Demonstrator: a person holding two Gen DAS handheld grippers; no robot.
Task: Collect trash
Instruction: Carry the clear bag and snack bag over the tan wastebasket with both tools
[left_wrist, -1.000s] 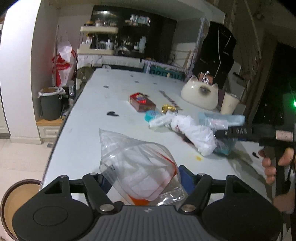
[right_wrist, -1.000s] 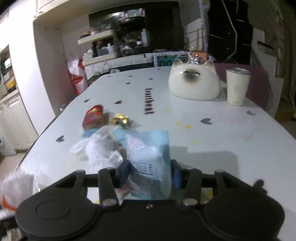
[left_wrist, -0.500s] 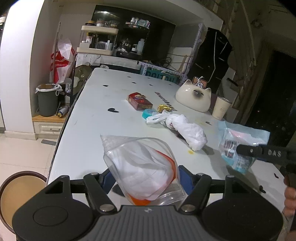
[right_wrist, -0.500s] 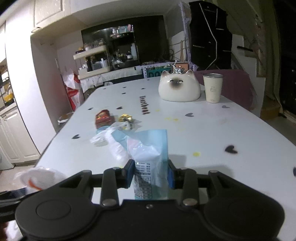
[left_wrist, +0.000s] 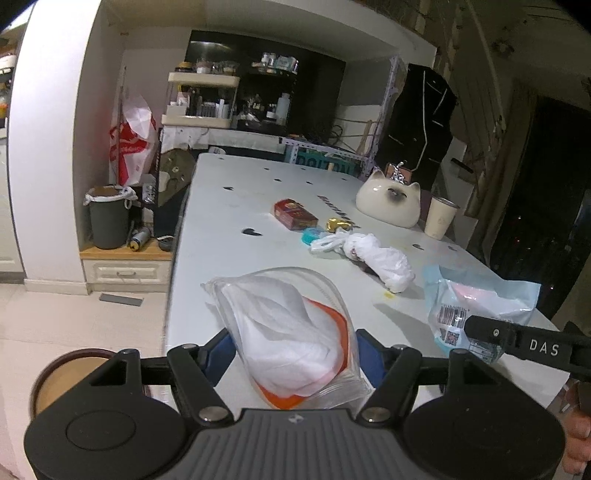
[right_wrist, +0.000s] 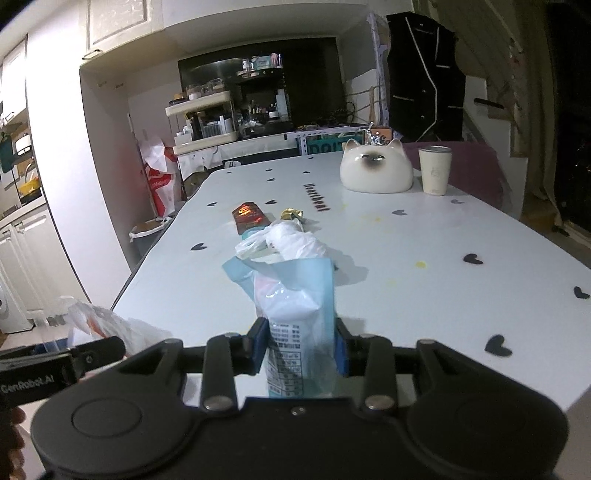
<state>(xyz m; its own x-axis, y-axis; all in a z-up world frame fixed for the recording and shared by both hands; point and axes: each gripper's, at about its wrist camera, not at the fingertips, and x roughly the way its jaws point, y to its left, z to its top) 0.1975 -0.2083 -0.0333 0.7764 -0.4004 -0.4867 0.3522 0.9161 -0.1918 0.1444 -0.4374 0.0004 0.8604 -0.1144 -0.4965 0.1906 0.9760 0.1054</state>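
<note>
My left gripper is shut on a clear zip bag with white tissue and an orange patch inside, held above the table's near edge. The bag also shows in the right wrist view. My right gripper is shut on a light blue plastic wrapper, lifted off the table; it also shows in the left wrist view. On the white table lie a crumpled white plastic bag, a red packet, a gold foil wrapper and a small teal piece.
A white cat-shaped ceramic holder and a cream cup stand at the far right of the table. A grey trash bin with a white liner stands on the floor at left. A round brown stool is below the table's near left corner.
Both grippers have pulled back from the table with their loads. The blue wrapper has left the pile beside the white bag and is now held up at the near edge.
</note>
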